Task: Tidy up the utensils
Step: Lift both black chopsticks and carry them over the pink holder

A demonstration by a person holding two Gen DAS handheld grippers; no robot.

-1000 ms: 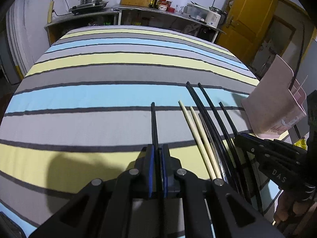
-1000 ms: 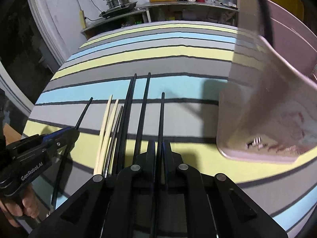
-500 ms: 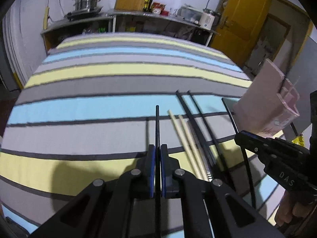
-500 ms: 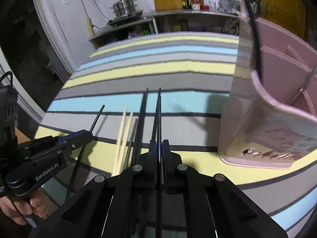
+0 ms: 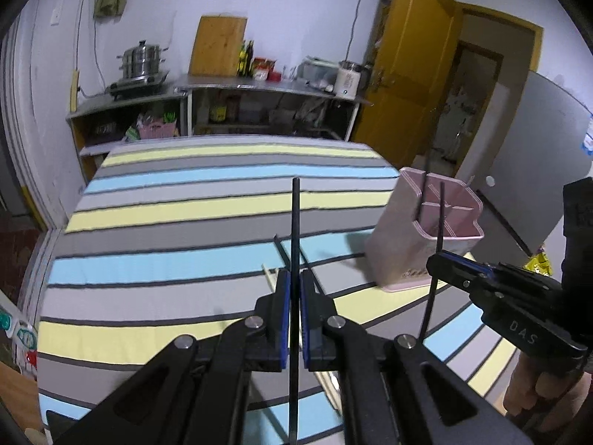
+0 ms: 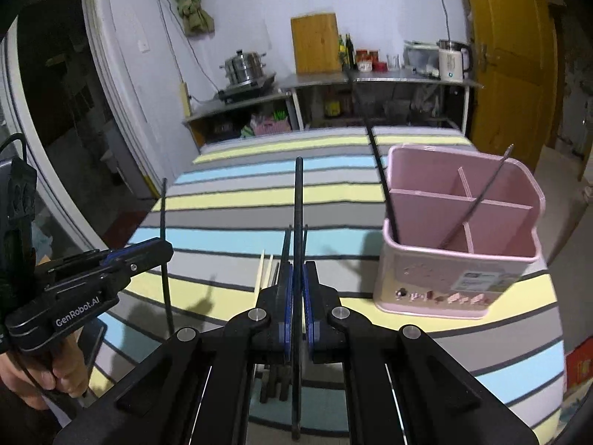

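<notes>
Each clamped on one black chopstick, the left gripper [image 5: 292, 293] and right gripper [image 6: 296, 285] should tip them upright before the pink holder [image 6: 459, 259] at two o'clock.

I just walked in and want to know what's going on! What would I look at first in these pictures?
First you'd see two black chopsticks up in the air: the left gripper is shut on one black chopstick, the right gripper on another black chopstick. Next, the pink utensil holder stands at the right on the striped cloth, two dark sticks leaning inside. More chopsticks, pale and black, lie on the cloth below the grippers.
</notes>
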